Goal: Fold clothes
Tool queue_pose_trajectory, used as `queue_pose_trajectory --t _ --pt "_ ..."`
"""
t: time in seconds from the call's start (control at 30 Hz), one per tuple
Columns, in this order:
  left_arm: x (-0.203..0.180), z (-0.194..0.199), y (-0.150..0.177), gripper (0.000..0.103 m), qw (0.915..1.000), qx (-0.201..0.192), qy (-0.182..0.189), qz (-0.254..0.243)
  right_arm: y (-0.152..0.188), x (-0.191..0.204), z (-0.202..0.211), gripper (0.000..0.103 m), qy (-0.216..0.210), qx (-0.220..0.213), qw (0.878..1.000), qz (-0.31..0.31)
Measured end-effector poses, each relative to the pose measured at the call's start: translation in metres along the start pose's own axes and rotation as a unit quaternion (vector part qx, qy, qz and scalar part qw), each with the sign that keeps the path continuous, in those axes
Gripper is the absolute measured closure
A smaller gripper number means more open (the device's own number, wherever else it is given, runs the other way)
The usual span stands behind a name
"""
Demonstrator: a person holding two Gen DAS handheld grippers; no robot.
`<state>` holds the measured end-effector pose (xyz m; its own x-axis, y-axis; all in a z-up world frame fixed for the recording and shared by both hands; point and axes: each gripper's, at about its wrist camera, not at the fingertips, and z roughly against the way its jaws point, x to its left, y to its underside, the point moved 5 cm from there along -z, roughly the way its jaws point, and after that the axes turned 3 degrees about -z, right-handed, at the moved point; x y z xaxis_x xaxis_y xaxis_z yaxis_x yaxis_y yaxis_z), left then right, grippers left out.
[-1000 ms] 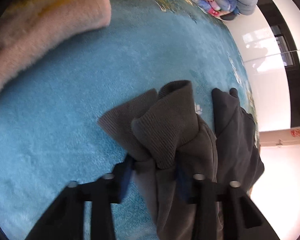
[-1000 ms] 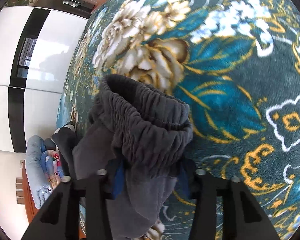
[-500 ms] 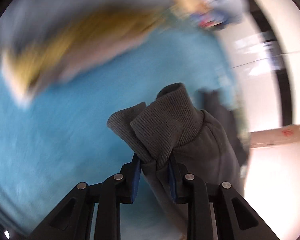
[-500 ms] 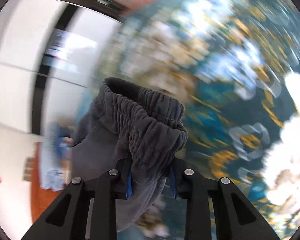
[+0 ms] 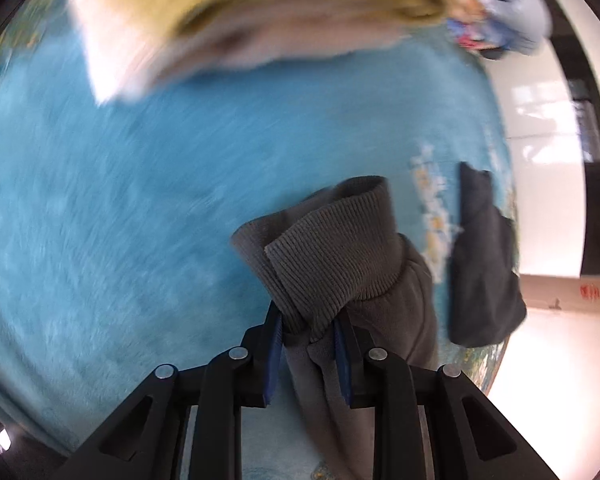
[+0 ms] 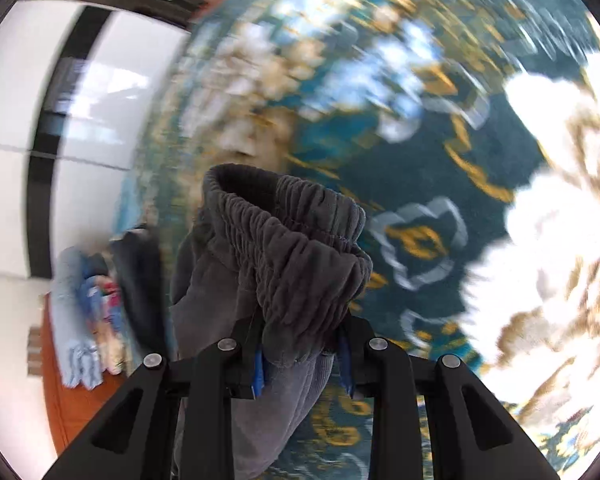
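A pair of grey sweatpants hangs between my two grippers. In the left wrist view the ribbed leg cuffs stick up bunched between the blue pads, and my left gripper is shut on them above the blue plush bed cover. The grey leg fabric falls away below the fingers. In the right wrist view the gathered elastic waistband is pinched in my right gripper, which is shut on it over the floral part of the cover. Both backgrounds are blurred by motion.
A beige and yellow fluffy blanket lies at the top of the left view. A dark garment lies at the bed's right edge, with a cardboard box beyond. A pile of folded light blue cloth sits at the left in the right view.
Both pairs of jaws have narrowed onto the sweatpants. Both grippers have swept sideways over the bed with the cloth, so the beige blanket and the white floral patches have slid further into view.
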<state>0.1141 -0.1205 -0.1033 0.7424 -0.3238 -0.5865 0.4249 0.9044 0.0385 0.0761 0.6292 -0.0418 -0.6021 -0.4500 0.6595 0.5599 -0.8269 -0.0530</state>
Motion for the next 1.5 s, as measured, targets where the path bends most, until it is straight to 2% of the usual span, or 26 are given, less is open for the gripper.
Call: queue_pose_trajectory --t 0.17,0.2,0.23,0.27,0.37,0.47,0.57,0.67,0.7,0.77,0.87,0.97,1.13,1.17,1.2,1.27,1.3,1.5 --pt "-0.009 0.002 -0.001 0.078 0.9998 -0.006 0.0 -0.018 0.005 -0.001 0.007 0.068 -0.006 0.016 1.0 -0.004" --pt "-0.013 0.001 -0.003 0.078 0.9997 -0.007 -0.001 -0.022 0.005 0.002 0.011 0.064 -0.005 0.022 1.0 0.0" --pt "-0.011 0.004 -0.002 0.078 0.9997 -0.008 0.003 -0.022 0.005 0.004 0.017 0.053 0.001 0.018 1.0 0.004" --pt "-0.009 0.006 -0.001 0.078 0.9997 -0.008 0.008 -0.022 0.004 0.007 0.023 0.049 0.007 0.014 1.0 0.008" --pt "-0.008 0.012 0.0 0.078 0.9996 -0.007 0.015 -0.022 0.001 0.003 0.043 0.047 0.01 -0.012 1.0 -0.01" --pt "-0.01 0.015 0.0 0.078 0.9994 -0.005 0.019 -0.03 -0.006 0.018 0.067 0.047 0.051 -0.071 0.996 0.012" --pt "-0.01 0.021 0.001 0.078 0.9988 -0.006 0.027 -0.04 0.012 0.061 0.079 0.047 0.051 -0.1 0.99 0.086" --pt "-0.015 0.026 0.003 0.078 0.9977 -0.013 0.029 -0.06 0.064 0.125 0.045 0.043 0.017 -0.044 0.983 0.176" --pt "-0.019 0.029 0.005 0.078 0.9969 -0.017 0.025 -0.073 0.088 0.144 0.03 0.043 -0.004 -0.016 0.978 0.209" --pt "-0.026 0.034 0.008 0.077 0.9948 -0.026 0.018 -0.097 0.145 0.177 -0.008 0.043 -0.04 0.042 0.959 0.279" --pt "-0.029 0.041 0.012 0.077 0.9924 -0.034 0.01 -0.117 0.226 0.198 -0.067 0.043 -0.033 0.123 0.929 0.348" --pt "-0.034 0.042 0.012 0.075 0.9902 -0.041 0.009 -0.133 0.292 0.209 -0.11 0.043 -0.031 0.193 0.899 0.391" --pt "-0.034 0.039 0.009 0.075 0.9864 -0.038 -0.011 -0.159 0.346 0.224 -0.134 0.043 -0.015 0.226 0.857 0.463" --pt "-0.033 0.039 0.008 0.075 0.9862 -0.035 -0.013 -0.161 0.347 0.224 -0.138 0.043 -0.003 0.216 0.851 0.478" --pt "-0.033 0.037 0.007 0.074 0.9863 -0.033 -0.015 -0.161 0.347 0.223 -0.141 0.046 0.011 0.203 0.846 0.493" --pt "-0.029 0.035 0.006 0.074 0.9867 -0.03 -0.016 -0.159 0.343 0.22 -0.147 0.077 0.04 0.19 0.839 0.509" --pt "-0.028 0.034 0.006 0.074 0.987 -0.028 -0.016 -0.158 0.342 0.218 -0.151 0.103 0.046 0.19 0.837 0.511" --pt "-0.023 0.029 0.004 0.074 0.9877 -0.023 -0.024 -0.153 0.344 0.202 -0.171 0.103 0.071 0.211 0.825 0.519"
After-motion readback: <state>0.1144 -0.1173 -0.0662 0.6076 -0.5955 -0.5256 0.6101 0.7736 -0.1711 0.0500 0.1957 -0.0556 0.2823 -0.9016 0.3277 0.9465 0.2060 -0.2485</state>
